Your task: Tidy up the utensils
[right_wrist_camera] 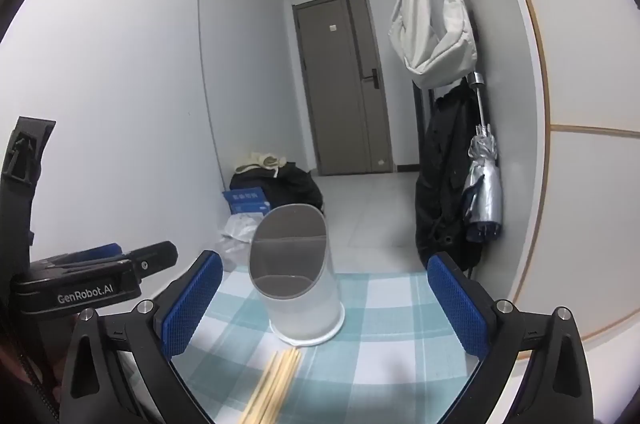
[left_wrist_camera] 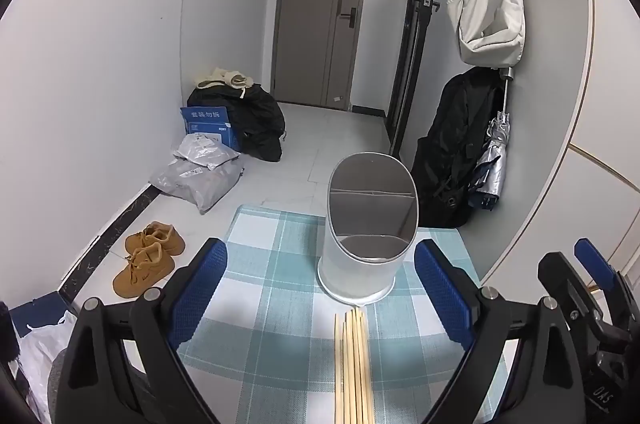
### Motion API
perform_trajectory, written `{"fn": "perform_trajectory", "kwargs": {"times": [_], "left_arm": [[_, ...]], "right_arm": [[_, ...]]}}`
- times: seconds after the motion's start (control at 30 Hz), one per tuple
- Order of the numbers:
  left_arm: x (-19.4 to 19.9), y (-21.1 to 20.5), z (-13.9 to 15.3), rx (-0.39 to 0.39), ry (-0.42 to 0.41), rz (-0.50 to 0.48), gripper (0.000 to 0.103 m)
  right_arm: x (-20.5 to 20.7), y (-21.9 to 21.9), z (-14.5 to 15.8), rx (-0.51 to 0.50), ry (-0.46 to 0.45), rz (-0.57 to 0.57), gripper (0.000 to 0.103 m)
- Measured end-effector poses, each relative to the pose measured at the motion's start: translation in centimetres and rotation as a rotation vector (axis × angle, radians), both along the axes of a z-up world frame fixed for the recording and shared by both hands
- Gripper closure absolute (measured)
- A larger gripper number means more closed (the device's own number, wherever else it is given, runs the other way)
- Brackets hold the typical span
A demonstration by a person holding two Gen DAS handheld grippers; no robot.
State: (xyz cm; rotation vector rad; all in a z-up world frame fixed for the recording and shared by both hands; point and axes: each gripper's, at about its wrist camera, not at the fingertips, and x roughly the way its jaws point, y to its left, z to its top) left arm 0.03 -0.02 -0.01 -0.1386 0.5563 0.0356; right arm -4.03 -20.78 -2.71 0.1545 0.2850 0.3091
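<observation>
here both grippers, left gripper (left_wrist_camera: 320, 288) and right gripper (right_wrist_camera: 324, 300), gape above chopsticks (left_wrist_camera: 354, 364).

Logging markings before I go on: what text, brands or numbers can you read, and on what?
"GenRobot.AI": on the left gripper's black body.
"OAS": on the right gripper's body; uncertain.
Chinese characters: on the blue box, too small to read surely.
Labels on the grey parcel bags: too small.
Utensil holder, chopsticks: none.
</observation>
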Motion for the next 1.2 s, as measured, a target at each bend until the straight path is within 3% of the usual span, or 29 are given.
{"fn": "perform_trajectory", "kwargs": {"times": [0.5,0.93,1.2], "left_arm": [[-0.2,0.9,-0.1,-0.022,-0.009,0.009,0.011],[-0.5,1.1,-0.1,0.016,-0.023,0.01,0.011],[0.1,0.9,-0.5,-0.027,0.006,0.005,0.011]], "right_arm": [[0.1,0.1,0.2,-0.002,0.002,-0.002,0.0],[0.3,0.2,0.0,-0.003,0.015,0.011,0.0],[0.3,0.4,-0.2,0.0,0.023,0.027,0.0]]}}
